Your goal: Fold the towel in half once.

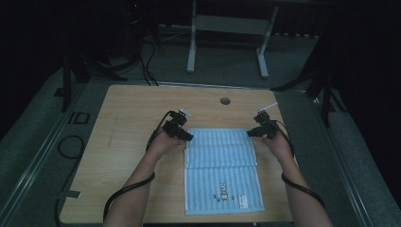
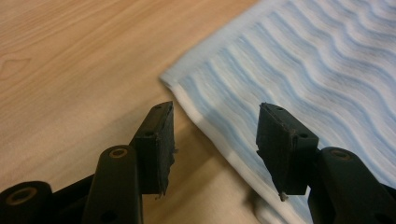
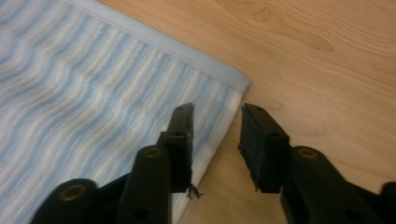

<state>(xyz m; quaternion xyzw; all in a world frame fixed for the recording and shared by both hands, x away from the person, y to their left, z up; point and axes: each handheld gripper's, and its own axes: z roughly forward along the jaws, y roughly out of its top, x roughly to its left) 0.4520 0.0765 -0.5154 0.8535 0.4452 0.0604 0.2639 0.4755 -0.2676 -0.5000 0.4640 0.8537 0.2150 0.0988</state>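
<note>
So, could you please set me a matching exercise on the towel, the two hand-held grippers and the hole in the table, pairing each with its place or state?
Things:
1. towel
2. left hand-held gripper
3. right hand-held gripper
4. round hole

Places or states:
A. open, above the cloth's far right corner
B. in the wooden tabletop, beyond the cloth
C. lying folded, blue-striped, on the wood
D. open, above the cloth's far left corner

Pairs: 1-C, 2-D, 3-A, 4-B
</note>
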